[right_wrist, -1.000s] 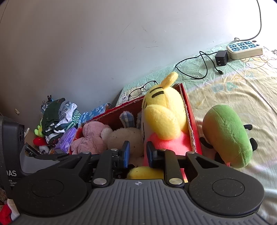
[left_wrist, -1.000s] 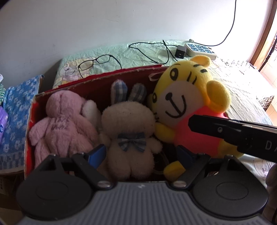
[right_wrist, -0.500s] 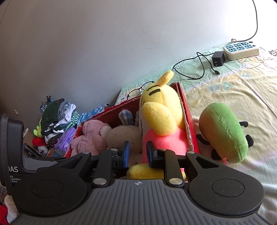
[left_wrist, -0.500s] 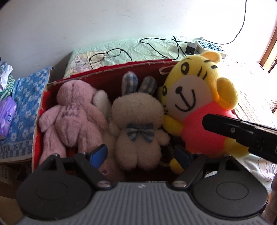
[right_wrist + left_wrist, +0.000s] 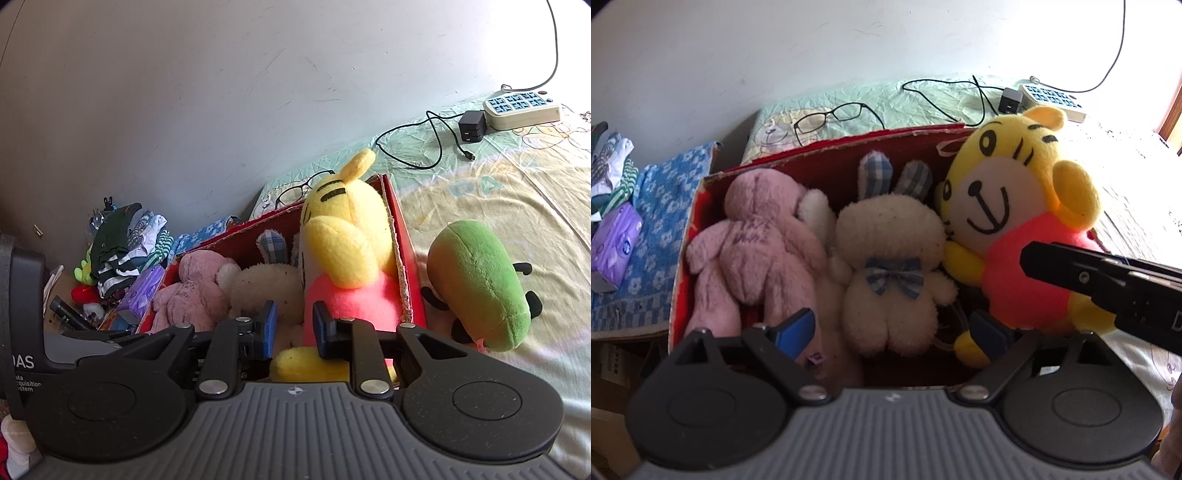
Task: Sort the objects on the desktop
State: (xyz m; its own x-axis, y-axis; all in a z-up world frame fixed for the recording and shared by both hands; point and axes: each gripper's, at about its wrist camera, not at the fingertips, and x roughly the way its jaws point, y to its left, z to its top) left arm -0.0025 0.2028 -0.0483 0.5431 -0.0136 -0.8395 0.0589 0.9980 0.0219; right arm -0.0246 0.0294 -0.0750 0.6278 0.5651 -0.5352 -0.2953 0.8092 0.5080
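A red box [image 5: 827, 155] holds three plush toys: a pink bear [image 5: 757, 243], a cream rabbit [image 5: 890, 258] with a blue bow, and a yellow tiger [image 5: 1015, 206] in a pink shirt. My left gripper [image 5: 892, 328] is open and empty, just above the box's near side. My right gripper [image 5: 291, 328] has its jaws narrowly apart with nothing between them, near the tiger's [image 5: 347, 251] leg; it also shows as a black bar in the left wrist view [image 5: 1108, 280]. A green plush [image 5: 480, 284] lies on the bed to the right of the box [image 5: 402, 258].
Glasses [image 5: 831, 118], a black charger with cable [image 5: 1010, 101] and a white power strip [image 5: 1052, 99] lie on the bed beyond the box. A blue towel [image 5: 653, 229], a purple tissue pack [image 5: 615, 247] and piled clothes [image 5: 122, 243] are to the left.
Both grippers have pulled back and up a little from the box. The toys have not moved. The right gripper's jaws keep the same narrow gap.
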